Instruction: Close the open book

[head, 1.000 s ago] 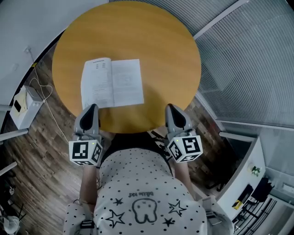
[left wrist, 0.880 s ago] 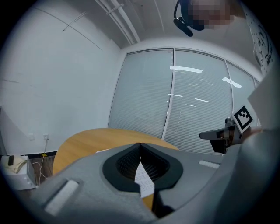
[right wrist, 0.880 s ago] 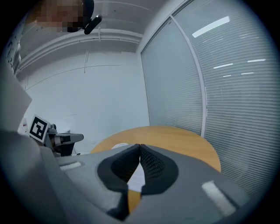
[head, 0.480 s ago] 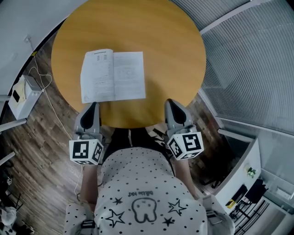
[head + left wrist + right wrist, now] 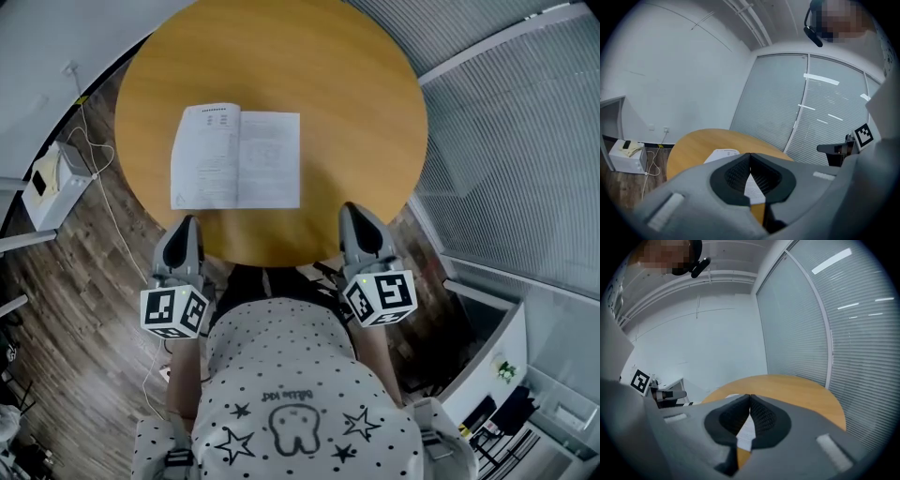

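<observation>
- Two pairs of jaws, both pressed together with nothing between them: the left gripper [image 5: 185, 228] and the right gripper [image 5: 356, 214] each show their tips meeting in their own views.
- Both grippers hang at the near edge of the counter [image 5: 356, 84], side by side and well apart, one on each side of the person. That reads as a ready stance, with neither tool committed yet.
- Just ahead of the left gripper, the book [image 5: 236, 157] lies open and flat, left of the counter's middle. Its pages face up, its spine runs away from the person, and neither gripper touches it.
- Closing looks not yet begun. Shut jaws would suit slipping under a page edge like a wedge and flipping one half over the other.
- Off the counter, a white box [image 5: 45, 178] with a cord sits on the wood floor at the left.
</observation>
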The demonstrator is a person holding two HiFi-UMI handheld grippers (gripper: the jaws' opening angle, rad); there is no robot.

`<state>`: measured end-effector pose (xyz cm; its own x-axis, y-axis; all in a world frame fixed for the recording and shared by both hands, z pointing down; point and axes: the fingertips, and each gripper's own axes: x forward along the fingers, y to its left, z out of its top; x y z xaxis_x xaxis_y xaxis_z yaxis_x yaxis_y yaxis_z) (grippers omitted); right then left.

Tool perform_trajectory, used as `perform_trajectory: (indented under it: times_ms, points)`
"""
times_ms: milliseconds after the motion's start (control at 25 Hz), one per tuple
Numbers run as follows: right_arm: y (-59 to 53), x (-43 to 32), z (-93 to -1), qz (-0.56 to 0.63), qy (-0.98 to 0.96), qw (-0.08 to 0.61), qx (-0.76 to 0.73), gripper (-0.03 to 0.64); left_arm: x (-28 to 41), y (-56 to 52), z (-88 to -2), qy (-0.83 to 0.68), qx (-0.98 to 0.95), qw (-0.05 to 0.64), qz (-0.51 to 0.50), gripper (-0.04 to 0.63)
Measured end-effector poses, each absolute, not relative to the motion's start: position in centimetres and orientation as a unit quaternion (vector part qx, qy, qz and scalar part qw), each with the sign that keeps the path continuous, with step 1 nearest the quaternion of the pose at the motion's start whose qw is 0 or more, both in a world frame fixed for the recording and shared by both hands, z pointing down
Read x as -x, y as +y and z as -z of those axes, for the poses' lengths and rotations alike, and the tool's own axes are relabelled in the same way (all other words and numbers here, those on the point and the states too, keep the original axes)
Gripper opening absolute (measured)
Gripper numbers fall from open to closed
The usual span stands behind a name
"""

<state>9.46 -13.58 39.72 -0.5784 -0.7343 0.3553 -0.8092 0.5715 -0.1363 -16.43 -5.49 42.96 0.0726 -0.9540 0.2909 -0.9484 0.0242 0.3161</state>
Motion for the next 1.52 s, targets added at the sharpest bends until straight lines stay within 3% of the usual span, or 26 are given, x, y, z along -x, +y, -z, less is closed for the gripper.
perform_trajectory:
  times_ms: [400, 1000, 1040, 1080, 1120, 1520]
  points:
    - [-14.3, -8.4, -39.2, -0.132, -0.889, 0.128, -0.419, 0.005, 17.8, -4.5, -43.5, -0.702, -0.67, 0.239, 0.031, 0.011]
    - [-14.0, -7.6, -39.6, -0.13, -0.892, 0.144, -0.409, 0.005, 16.7, -5.2, -49.3, -0.647, -0.653, 0.373, 0.124, 0.015]
    - [-13.9, -7.6, -39.6, -0.13, -0.892, 0.146, -0.409, 0.005, 16.6, -5.3, -49.7, -0.643, -0.65, 0.382, 0.133, 0.036]
    - [-13.8, -7.6, -39.6, -0.13, -0.891, 0.147, -0.409, 0.005, 16.6, -5.4, -50.2, -0.638, -0.647, 0.391, 0.144, 0.106]
    - [-13.6, -7.5, -39.6, -0.13, -0.891, 0.148, -0.409, 0.005, 16.6, -5.4, -50.7, -0.634, -0.644, 0.4, 0.154, 0.121]
    - [-12.6, -8.0, -39.6, -0.128, -0.884, 0.155, -0.423, 0.005, 17.7, -4.9, -57.1, -0.605, -0.586, 0.503, 0.193, 0.201]
